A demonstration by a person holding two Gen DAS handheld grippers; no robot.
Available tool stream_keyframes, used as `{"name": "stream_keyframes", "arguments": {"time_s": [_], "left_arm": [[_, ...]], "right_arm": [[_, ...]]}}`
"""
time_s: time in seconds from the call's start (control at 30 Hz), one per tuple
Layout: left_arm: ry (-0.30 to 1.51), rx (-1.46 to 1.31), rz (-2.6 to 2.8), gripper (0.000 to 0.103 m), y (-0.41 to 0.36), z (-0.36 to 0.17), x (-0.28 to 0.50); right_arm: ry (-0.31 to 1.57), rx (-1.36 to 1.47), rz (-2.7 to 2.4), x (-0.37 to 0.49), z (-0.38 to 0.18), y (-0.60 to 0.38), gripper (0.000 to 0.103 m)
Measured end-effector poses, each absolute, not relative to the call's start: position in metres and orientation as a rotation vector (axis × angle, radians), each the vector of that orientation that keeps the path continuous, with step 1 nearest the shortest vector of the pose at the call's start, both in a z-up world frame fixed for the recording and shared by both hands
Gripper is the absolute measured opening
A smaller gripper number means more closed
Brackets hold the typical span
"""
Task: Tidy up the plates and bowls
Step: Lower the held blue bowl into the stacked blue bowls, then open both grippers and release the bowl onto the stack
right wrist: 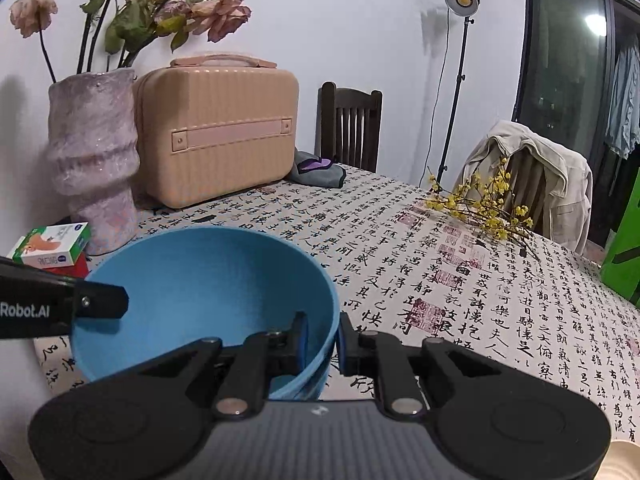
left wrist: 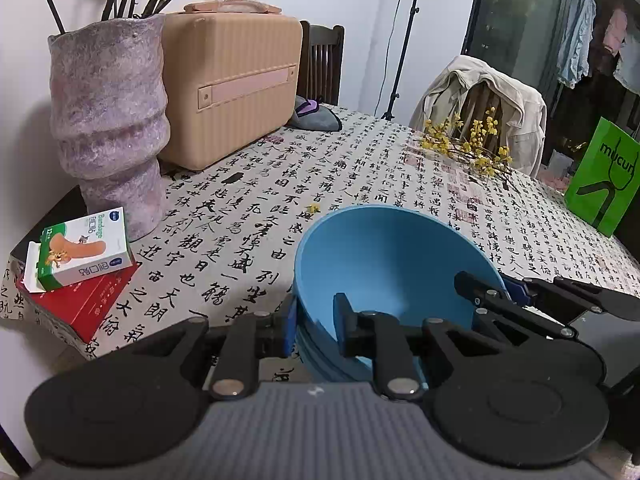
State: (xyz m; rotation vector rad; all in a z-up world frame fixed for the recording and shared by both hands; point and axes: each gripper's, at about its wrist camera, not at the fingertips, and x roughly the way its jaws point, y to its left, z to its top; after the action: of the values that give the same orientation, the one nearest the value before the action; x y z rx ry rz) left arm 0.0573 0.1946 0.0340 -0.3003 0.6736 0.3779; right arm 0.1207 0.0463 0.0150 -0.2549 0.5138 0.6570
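A blue bowl point(left wrist: 384, 256) sits low in the left wrist view, tilted, with its open side facing the camera. My left gripper point(left wrist: 316, 326) is shut on its left rim, one finger inside the wall and one outside. My right gripper point(left wrist: 505, 286) clamps the opposite rim. In the right wrist view the bowl point(right wrist: 200, 280) fills the lower left, and my right gripper point(right wrist: 323, 340) is shut on its right wall. A finger of my left gripper point(right wrist: 102, 300) reaches in from the left edge. Whether the bowl touches the table is hidden.
A calligraphy-print tablecloth point(right wrist: 460, 300) covers the table. At the back left stand a purple vase point(left wrist: 108, 120) and a tan case point(left wrist: 232, 88). A bandage box on a red book point(left wrist: 80, 256) lies left. Yellow flower sprigs point(right wrist: 484, 204), a green bag point(left wrist: 604, 176) and chairs are on the right.
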Motion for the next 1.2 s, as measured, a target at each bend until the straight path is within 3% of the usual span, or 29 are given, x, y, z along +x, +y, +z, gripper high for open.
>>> {"name": "stream_keyframes", "arguments": {"time_s": [0.07, 0.13, 0.17, 0.27, 0.3, 0.43, 0.53, 0.77, 1.2], "left_arm": [[0.659, -0.316, 0.372, 0.023, 0.196, 0.034, 0.055], [0.621, -0.322, 0.366, 0.047, 0.196, 0.035, 0.05], [0.603, -0.317, 0.372, 0.052, 0.196, 0.037, 0.048], [0.546, -0.32, 0.368, 0.073, 0.195, 0.041, 0.04], [0.527, -0.328, 0.365, 0.082, 0.195, 0.043, 0.037], [0.445, -0.347, 0.348, 0.103, 0.196, 0.047, 0.021], [0.389, -0.36, 0.313, 0.103, 0.195, 0.046, 0.008], [0.297, -0.367, 0.297, 0.103, 0.185, 0.032, -0.026], [0.315, -0.441, 0.324, 0.103, 0.163, 0.002, -0.067]], "right_arm": [[0.522, -0.224, 0.671, 0.123, 0.016, 0.043, 0.016], [0.524, -0.193, 0.678, 0.124, 0.018, 0.038, 0.018], [0.521, -0.182, 0.688, 0.124, 0.019, 0.035, 0.019], [0.511, -0.141, 0.705, 0.124, 0.022, 0.025, 0.041], [0.507, -0.122, 0.711, 0.123, 0.023, 0.021, 0.052], [0.491, -0.054, 0.74, 0.12, 0.026, 0.0, 0.088], [0.492, -0.012, 0.764, 0.116, 0.025, -0.018, 0.103], [0.463, 0.014, 0.723, 0.095, 0.014, -0.058, 0.103], [0.479, 0.069, 0.785, 0.059, -0.008, -0.096, 0.103]]}}
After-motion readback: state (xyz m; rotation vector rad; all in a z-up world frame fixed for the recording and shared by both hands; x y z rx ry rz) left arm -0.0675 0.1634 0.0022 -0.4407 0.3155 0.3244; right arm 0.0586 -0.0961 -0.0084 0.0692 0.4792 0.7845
